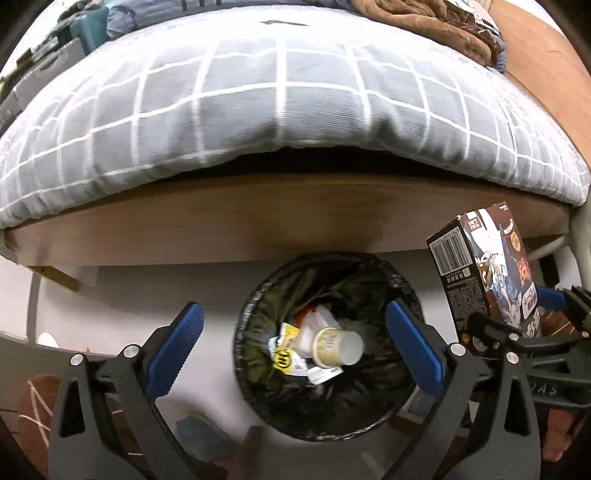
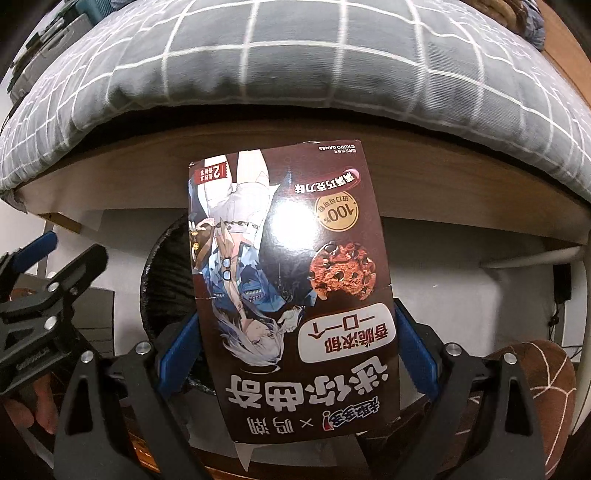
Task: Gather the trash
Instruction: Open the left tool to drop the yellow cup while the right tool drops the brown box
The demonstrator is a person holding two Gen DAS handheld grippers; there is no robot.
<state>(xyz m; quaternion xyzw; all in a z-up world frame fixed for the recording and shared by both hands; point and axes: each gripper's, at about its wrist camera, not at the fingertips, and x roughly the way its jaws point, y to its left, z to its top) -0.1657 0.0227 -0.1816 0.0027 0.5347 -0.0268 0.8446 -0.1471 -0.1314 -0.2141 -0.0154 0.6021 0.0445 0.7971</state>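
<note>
A round bin (image 1: 255,295) with a black liner stands on the floor below the bed. Inside lie a paper cup (image 1: 338,345) and several wrappers (image 1: 288,350). My left gripper (image 1: 295,336) hangs open and empty right above the bin. My right gripper (image 2: 295,339) is shut on a brown cookie box (image 2: 291,266), held upside down. The box also shows in the left wrist view (image 1: 487,273), just right of the bin. In the right wrist view the box hides most of the bin (image 2: 166,280).
The bed's wooden frame (image 1: 258,225) and a grey checked duvet (image 1: 280,103) overhang just behind the bin. A brown blanket (image 1: 424,26) lies on the bed. A brown slipper (image 2: 535,373) sits at the right, another (image 1: 37,413) at the left.
</note>
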